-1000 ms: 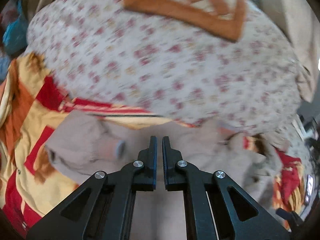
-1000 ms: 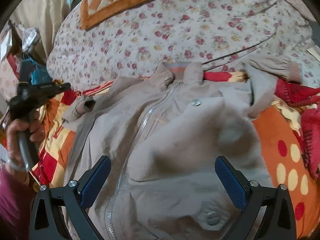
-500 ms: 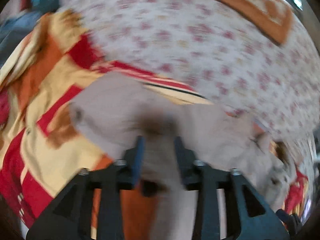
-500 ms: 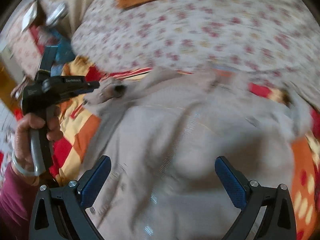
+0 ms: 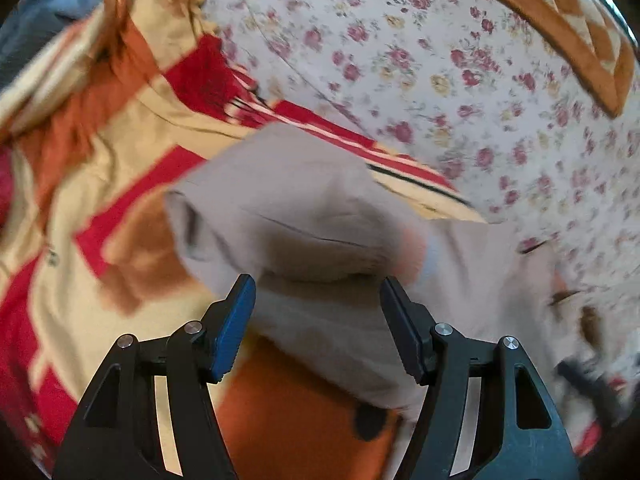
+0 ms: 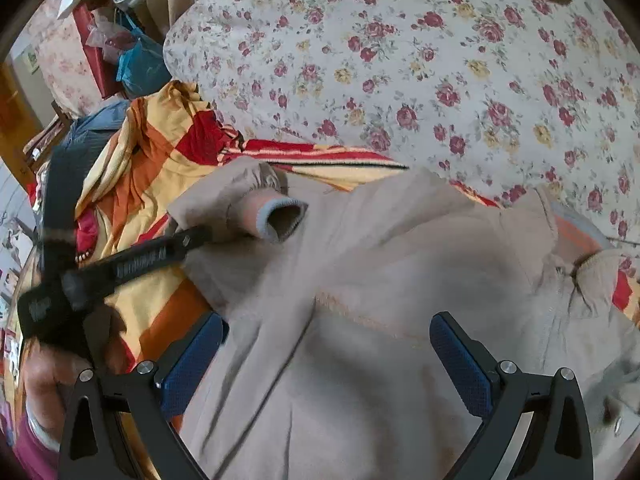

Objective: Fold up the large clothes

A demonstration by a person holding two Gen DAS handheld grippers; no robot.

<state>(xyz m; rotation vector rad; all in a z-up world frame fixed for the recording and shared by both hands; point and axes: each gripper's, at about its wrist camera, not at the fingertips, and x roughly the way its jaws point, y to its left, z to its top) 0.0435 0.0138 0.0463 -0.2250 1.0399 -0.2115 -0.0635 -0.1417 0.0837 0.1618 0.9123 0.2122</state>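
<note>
Where floral bedding [image 6: 420, 72] ends, a patchwork blanket [image 6: 160, 160] lies underneath.

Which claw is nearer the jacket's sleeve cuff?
Left. The left claw is open right at the sleeve cuff, its tip reaching the sleeve; the right claw hovers open over the jacket body, farther back.

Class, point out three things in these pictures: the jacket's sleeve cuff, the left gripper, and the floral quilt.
sleeve cuff [image 6: 280, 218], right wrist view, on the ribbed opening.
left gripper [image 5: 318, 316], left wrist view, midway between its open fingertips.
floral quilt [image 6: 440, 60], right wrist view, on its printed top surface.
</note>
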